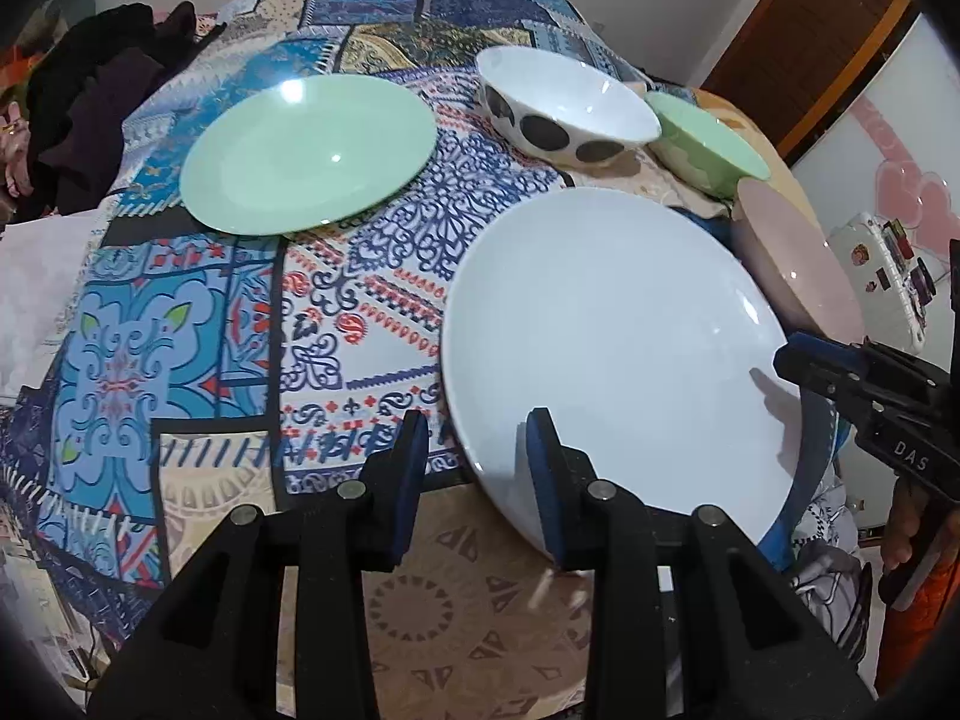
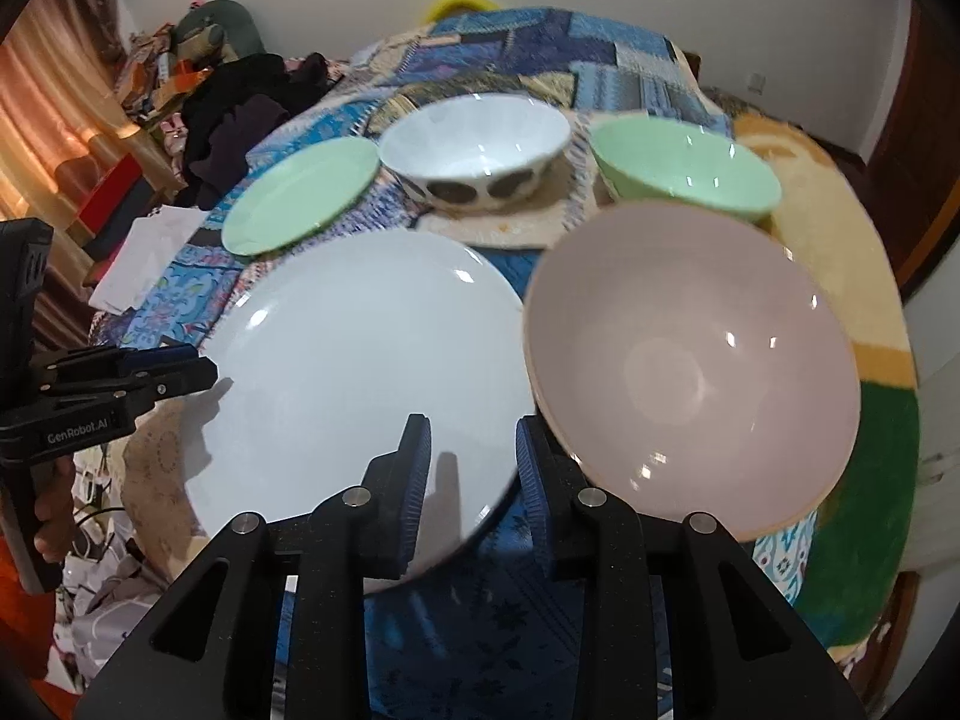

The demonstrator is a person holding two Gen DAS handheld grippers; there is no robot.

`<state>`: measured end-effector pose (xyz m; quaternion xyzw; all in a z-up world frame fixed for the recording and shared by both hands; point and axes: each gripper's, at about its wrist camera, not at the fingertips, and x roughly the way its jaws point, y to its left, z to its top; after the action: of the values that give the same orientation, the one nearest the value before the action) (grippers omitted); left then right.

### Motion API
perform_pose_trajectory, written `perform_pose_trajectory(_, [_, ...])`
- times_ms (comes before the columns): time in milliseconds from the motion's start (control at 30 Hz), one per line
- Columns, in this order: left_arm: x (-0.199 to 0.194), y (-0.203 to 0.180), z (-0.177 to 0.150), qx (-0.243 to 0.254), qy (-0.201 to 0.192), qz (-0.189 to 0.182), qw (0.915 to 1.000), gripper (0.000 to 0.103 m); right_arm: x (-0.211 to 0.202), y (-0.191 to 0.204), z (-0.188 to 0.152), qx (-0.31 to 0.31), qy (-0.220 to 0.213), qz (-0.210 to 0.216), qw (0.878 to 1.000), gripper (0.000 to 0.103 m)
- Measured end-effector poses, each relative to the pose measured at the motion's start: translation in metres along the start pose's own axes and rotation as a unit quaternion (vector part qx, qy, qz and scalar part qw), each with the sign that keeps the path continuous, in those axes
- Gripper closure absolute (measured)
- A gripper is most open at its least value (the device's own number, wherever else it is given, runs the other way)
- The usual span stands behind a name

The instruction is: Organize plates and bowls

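A large white plate point(image 1: 612, 348) point(image 2: 360, 372) lies at the near side of the patterned tablecloth point(image 1: 180, 330). My left gripper point(image 1: 478, 462) point(image 2: 198, 369) hovers at its left rim, jaws a little apart, nothing pinched. My right gripper point(image 2: 474, 462) point(image 1: 786, 360) hangs over the plate's right side beside a pink bowl point(image 2: 690, 360) point(image 1: 792, 276), open and empty, its shadow on the plate. Farther back stand a green plate point(image 1: 306, 150) point(image 2: 300, 198), a white bowl with dark spots point(image 1: 564, 102) point(image 2: 474, 144) and a green bowl point(image 1: 702, 138) point(image 2: 678, 174).
A heap of dark clothes point(image 1: 102, 108) point(image 2: 240, 114) and white paper point(image 1: 36, 288) point(image 2: 150, 252) lie at the table's left side. A person's hand point(image 2: 51, 516) grips the left tool. The table drops off close behind the pink bowl on the right.
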<state>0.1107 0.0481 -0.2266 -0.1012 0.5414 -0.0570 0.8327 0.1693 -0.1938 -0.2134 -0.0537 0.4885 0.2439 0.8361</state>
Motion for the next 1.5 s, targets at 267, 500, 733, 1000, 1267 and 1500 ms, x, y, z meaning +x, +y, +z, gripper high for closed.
perform_pose_trajectory(267, [-0.038,0.022,0.011,-0.014,-0.060,0.028,0.9977,0.051,-0.011,0.024,0.030,-0.031,-0.042,0.017,0.999,0.066])
perform_pose_trajectory(500, [-0.054,0.062,0.034,-0.047,-0.094,0.067,0.9922,0.044,0.017,0.049,0.062,-0.056,-0.047,0.018,0.997,0.056])
perform_pose_trajectory(733, [-0.038,0.115,0.061,-0.104,-0.078,0.086,0.9877,0.044,0.060,0.072,0.093,-0.074,-0.020,0.038,0.996,0.056])
perform_pose_trajectory(1000, [0.005,0.161,0.088,-0.124,-0.037,0.096,0.9870,0.044,0.111,0.090,0.119,-0.091,0.024,0.042,0.995,0.056])
perform_pose_trajectory(1267, [0.045,0.187,0.112,-0.125,-0.007,0.083,0.9887,0.044,0.147,0.094,0.133,-0.084,0.064,0.045,0.993,0.056])
perform_pose_trajectory(1500, [0.060,0.187,0.128,-0.100,-0.014,0.077,0.9919,0.051,0.161,0.103,0.136,-0.093,0.076,0.037,0.992,0.059])
